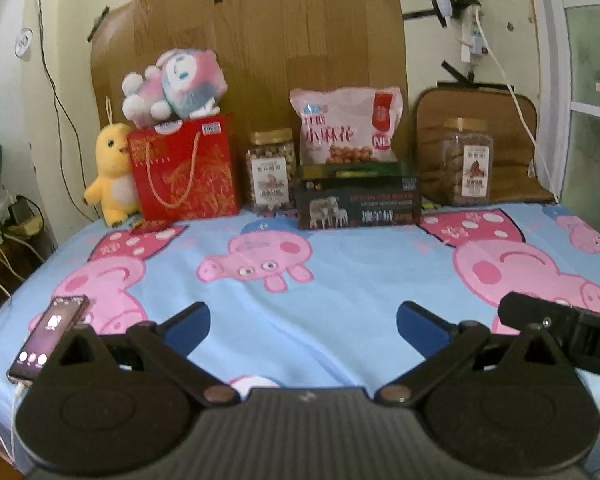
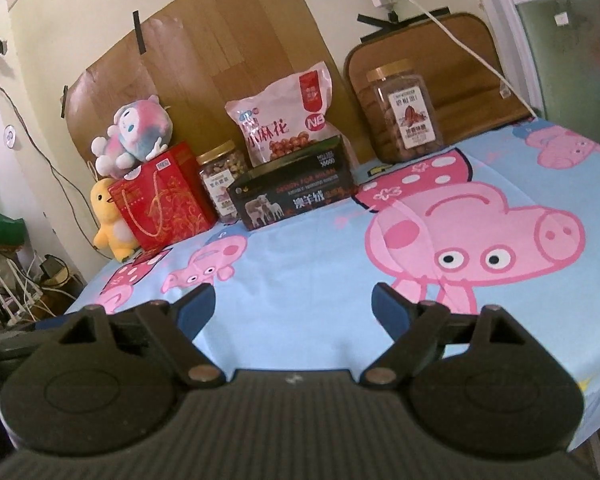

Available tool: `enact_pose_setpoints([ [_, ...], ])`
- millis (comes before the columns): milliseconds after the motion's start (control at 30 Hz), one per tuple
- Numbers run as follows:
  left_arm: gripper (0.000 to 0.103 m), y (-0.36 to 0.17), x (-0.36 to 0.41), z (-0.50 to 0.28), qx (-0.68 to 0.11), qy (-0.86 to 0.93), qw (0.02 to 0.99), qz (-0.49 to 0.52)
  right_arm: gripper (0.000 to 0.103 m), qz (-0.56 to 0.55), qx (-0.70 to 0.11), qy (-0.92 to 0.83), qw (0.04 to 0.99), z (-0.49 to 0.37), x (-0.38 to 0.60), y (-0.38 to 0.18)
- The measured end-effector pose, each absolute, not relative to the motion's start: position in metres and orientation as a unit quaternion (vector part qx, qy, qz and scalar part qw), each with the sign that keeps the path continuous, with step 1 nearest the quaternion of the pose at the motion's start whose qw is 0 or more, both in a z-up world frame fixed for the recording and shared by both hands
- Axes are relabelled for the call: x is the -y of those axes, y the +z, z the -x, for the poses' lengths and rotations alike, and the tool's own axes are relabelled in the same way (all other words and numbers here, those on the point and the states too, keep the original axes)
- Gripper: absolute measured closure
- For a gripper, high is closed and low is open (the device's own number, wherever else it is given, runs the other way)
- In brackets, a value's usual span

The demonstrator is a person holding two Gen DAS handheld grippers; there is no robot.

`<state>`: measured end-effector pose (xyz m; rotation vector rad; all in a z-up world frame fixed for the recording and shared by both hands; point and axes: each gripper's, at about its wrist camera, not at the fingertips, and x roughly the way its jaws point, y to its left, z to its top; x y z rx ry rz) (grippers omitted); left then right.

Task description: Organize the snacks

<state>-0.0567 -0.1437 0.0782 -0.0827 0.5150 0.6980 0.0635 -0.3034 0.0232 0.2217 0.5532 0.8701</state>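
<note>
Nearest, the left gripper and the right gripper both hover with jaws spread wide, grasping nothing, above the blue cartoon-pig sheet. A phone lies just left of the left gripper. Far ahead, against the wall, the snacks stand in a row: red gift bag, small nut jar, dark box with the pink snack bag behind it, and, farther right, a tall jar.

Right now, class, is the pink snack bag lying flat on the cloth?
No: the pink bag stands upright on the dark box, leaning against the board behind.
</note>
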Motion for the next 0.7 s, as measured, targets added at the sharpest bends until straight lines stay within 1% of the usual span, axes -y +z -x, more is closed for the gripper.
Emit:
enact_pose_setpoints([
  [367,0.000,0.0755,0.1480,0.0593,-0.240,0.335,0.911,0.026,0.016,-0.108,-0.254,0.409,0.870,-0.0606,0.3049,0.0221],
  [700,0.000,0.0723,0.1425,0.0619,-0.242,0.345,0.906,0.040,0.016,-0.107,-0.247,0.402,0.875,-0.0579,0.3051,0.0214],
])
